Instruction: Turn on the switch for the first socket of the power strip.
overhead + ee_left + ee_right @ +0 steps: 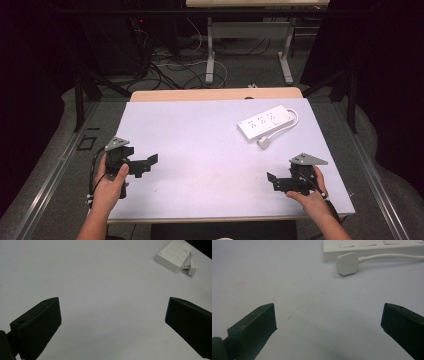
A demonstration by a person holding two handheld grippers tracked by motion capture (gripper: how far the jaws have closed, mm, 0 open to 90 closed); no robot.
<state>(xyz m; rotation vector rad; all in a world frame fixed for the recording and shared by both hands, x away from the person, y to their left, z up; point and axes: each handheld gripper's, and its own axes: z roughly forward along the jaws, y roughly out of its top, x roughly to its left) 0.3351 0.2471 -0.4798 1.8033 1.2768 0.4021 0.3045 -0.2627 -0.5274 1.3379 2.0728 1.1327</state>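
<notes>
2 tools wait, jaws wide, holding nothing.
Left tool (pixel 142 165), right tool (pixel 274 181): the power strip (pixel 266 123) could slide if nudged on the worktop (pixel 200 150).

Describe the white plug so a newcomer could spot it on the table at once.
Start at the pale table and go to its far right part, where a white power strip lies at an angle. Its cord loops round the end and back along the near side, ending in the plug: a small rounded white block, unlike the long, socketed strip.
</notes>
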